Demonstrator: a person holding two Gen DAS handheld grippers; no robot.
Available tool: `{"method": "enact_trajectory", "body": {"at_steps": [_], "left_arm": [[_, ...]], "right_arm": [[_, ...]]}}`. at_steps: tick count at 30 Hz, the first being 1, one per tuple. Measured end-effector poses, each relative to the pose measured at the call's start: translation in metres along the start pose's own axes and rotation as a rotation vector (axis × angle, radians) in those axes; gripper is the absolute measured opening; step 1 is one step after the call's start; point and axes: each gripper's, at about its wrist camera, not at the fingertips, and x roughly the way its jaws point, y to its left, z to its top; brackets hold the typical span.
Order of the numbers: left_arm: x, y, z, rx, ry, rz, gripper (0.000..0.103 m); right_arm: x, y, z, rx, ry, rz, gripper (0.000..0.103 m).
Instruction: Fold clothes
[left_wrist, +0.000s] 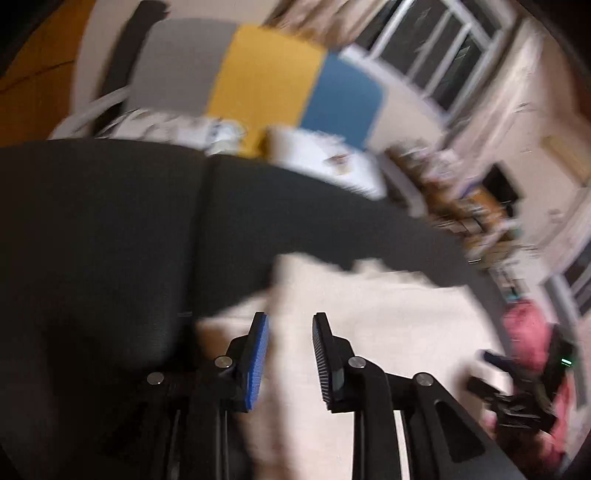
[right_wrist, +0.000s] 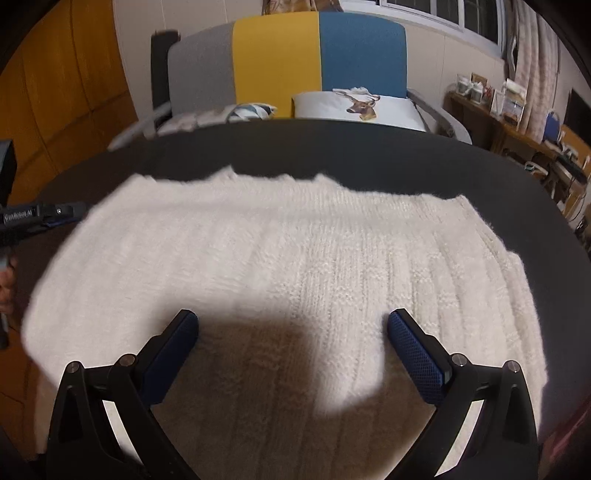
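On dark table (right_wrist: 332, 155): white knit sweater (right_wrist: 280, 251), lying flat, layered at its right edge. Likely soft, light, stretchy, prone to sag; pinch at edge or corner. Right gripper (right_wrist: 291, 332) spread wide above it; left gripper (left_wrist: 290, 328) parted, holding nothing.

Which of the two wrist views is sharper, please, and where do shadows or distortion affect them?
The left wrist view is motion-smeared: the white knit sweater and sofa behind are blurred, only the left tongs crisp. The right wrist view is sharp, showing the knit ribs, though the right tongs cast a dark shadow on the sweater, and fisheye distortion bends the dark table edge.
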Motion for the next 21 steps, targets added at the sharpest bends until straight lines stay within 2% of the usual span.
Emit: {"method": "enact_trajectory", "body": {"at_steps": [1, 4, 7, 9, 13, 18, 21], "left_arm": [[0.004, -0.009, -0.007, 0.040, 0.032, -0.010, 0.030], [0.035, -0.028, -0.030, 0.149, 0.177, 0.118, 0.028], [0.029, -0.049, -0.029, 0.163, 0.176, 0.075, 0.027], [0.020, -0.077, -0.026, 0.187, 0.158, -0.048, 0.030], [0.030, -0.148, -0.039, 0.403, 0.172, -0.187, 0.030], [0.077, -0.236, -0.071, 0.565, 0.282, -0.305, 0.030], [0.091, -0.266, -0.079, 0.607, 0.309, -0.349, 0.030]], "right_arm": [[-0.003, -0.002, 0.000, 0.007, 0.006, 0.022, 0.103], [-0.015, -0.021, -0.011, 0.045, 0.022, 0.129, 0.103], [-0.035, -0.057, -0.025, 0.079, 0.019, 0.224, 0.103], [-0.048, -0.080, -0.034, 0.102, 0.018, 0.287, 0.103], [-0.073, -0.127, -0.053, 0.148, 0.014, 0.414, 0.103], [-0.106, -0.185, -0.076, 0.205, 0.010, 0.572, 0.103], [-0.110, -0.205, -0.083, 0.220, 0.023, 0.641, 0.103]]}}
